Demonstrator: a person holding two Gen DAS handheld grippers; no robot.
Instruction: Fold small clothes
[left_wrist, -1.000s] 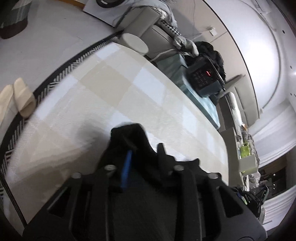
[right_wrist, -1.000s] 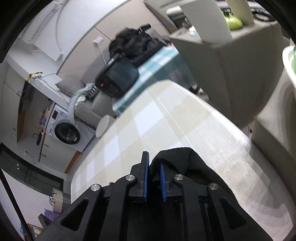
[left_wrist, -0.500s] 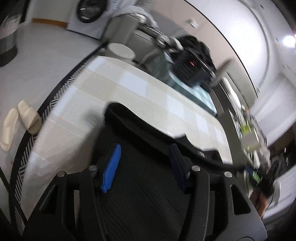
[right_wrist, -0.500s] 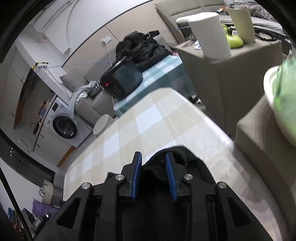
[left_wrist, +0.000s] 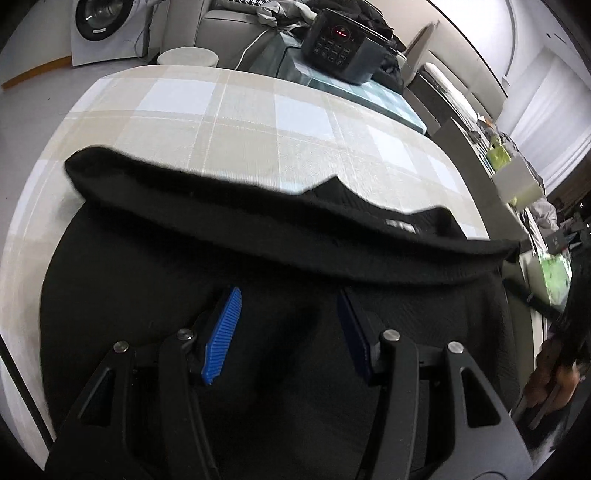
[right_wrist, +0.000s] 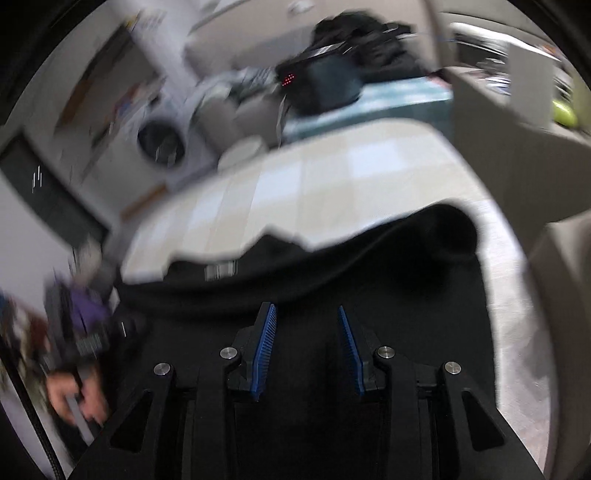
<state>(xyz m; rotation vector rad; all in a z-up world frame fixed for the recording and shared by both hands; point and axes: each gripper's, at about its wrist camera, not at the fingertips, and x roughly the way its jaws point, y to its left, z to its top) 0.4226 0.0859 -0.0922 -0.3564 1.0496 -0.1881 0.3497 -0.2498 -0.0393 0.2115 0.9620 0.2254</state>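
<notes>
Black garment (left_wrist: 280, 258): a soft, matte knit with a fine ribbed weave, lying spread on the checked tablecloth (left_wrist: 240, 110), whose beige and pale blue squares show a coarse woven grain. The garment's long axis runs side to side across the left wrist view, its far edge a thick folded-over roll that starts at the left near the table's edge and slopes away to the right. Midway along, a notched neckline dips behind that roll, with a small white label (left_wrist: 400, 225) beside it.

Left gripper (left_wrist: 288, 332) hangs over the cloth with its blue ribbed pads (left_wrist: 221, 332) spread wide apart, nothing between them. Beyond the table stand a white washing machine (left_wrist: 101, 22) and a dark appliance with red digits (left_wrist: 340, 40).

In the blurred right wrist view the same garment (right_wrist: 369, 266) fills the near table, its rounded corner bulging at the right. Right gripper (right_wrist: 306, 347) also has its pads (right_wrist: 266, 347) parted, holding nothing, low over the fabric.
</notes>
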